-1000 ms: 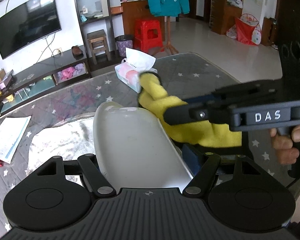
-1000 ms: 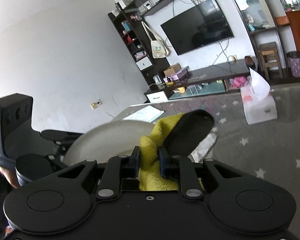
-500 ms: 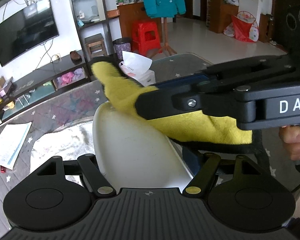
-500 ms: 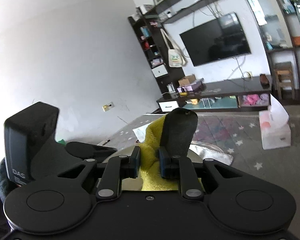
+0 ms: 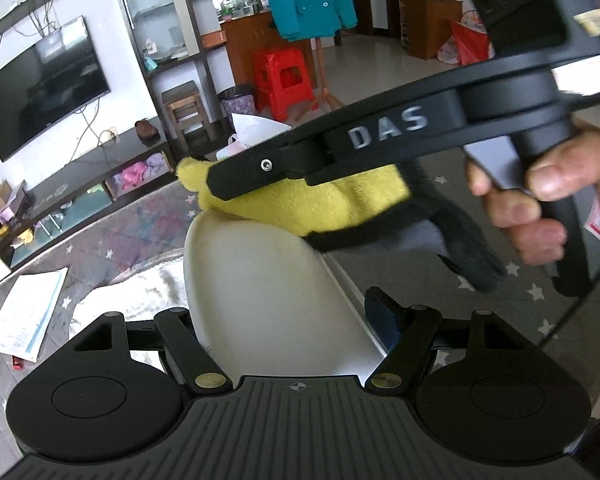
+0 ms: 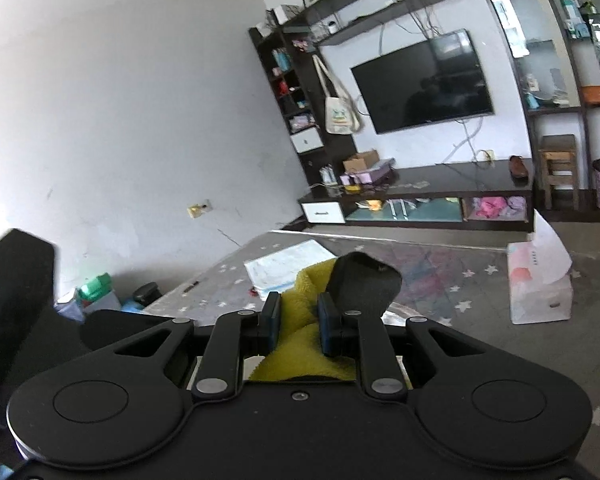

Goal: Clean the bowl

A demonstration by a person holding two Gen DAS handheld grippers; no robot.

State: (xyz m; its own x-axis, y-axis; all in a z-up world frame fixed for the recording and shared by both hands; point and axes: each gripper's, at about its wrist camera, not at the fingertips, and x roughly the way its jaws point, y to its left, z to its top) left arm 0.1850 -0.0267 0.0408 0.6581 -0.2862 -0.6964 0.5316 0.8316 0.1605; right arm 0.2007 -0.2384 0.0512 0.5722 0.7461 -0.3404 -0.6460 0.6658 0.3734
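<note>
A white bowl (image 5: 260,280) stands tilted on its edge between the jaws of my left gripper (image 5: 276,316), which is shut on it. My right gripper (image 5: 220,184) reaches in from the right, held by a person's hand (image 5: 540,208). It is shut on a yellow cloth (image 5: 320,208) with a black edge. The cloth lies against the bowl's far upper rim. In the right wrist view the right gripper (image 6: 298,316) pinches the yellow cloth (image 6: 296,344), and a black flap sticks up beyond the fingers. The bowl is hidden there.
The table (image 5: 540,292) wears a grey cover with white stars. On it are a tissue box (image 6: 540,292), a paper sheet (image 5: 24,320) at the left and a white fluffy towel (image 5: 140,296) under the bowl. A TV unit and a wall stand beyond.
The right gripper has risen with the cloth, sweeping from the bowl's inner right side to its far upper rim. The bowl has dropped out of the right wrist view. The left gripper stays put.
</note>
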